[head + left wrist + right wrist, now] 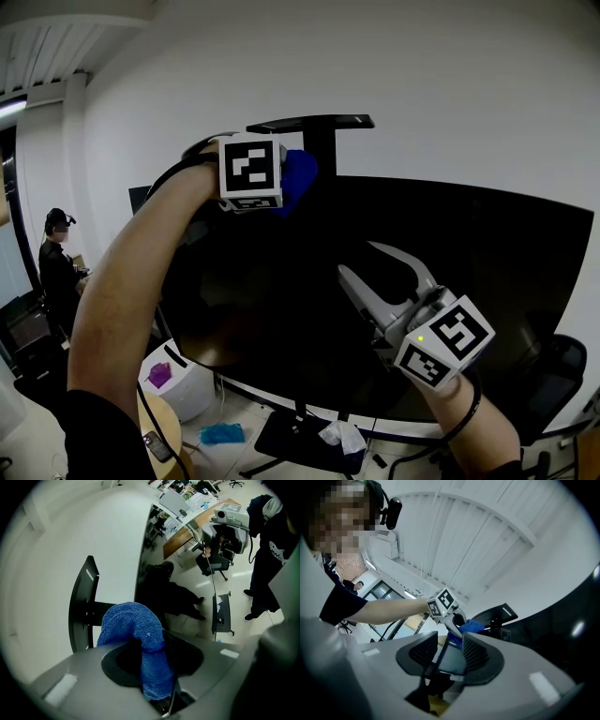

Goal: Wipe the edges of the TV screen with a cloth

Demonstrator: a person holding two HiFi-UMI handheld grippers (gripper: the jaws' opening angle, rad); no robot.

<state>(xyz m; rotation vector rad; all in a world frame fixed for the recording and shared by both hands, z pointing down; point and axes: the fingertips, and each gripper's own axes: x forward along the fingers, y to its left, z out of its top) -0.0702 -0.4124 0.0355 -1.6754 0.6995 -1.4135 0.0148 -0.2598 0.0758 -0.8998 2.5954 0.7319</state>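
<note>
Cloth (298, 178) at the top edge of the TV (487, 281), wiping seemingly under way.
The left tool (149, 641) is clamped shut on the cloth, toward the TV's left; the right tool (361, 261) hangs part open and empty before the screen. The other edges probably remain.

**A:** How is the light in the head view?

**B:** Even but rather dim. The plain white wall (441, 84) reads grey, and a ceiling strip light (9, 107) glows at the far left edge. The wide glossy black TV screen (309, 309) swallows detail and shows only faint reflections.

**A:** And the two gripper views?

**B:** Both bend hard at the edges, with black vignetted corners. In the left gripper view the fuzzy blue cloth (140, 639) is sharp, while the near foreground is soft. The right gripper view is brighter, with a small glare spot on the screen at right.
</note>
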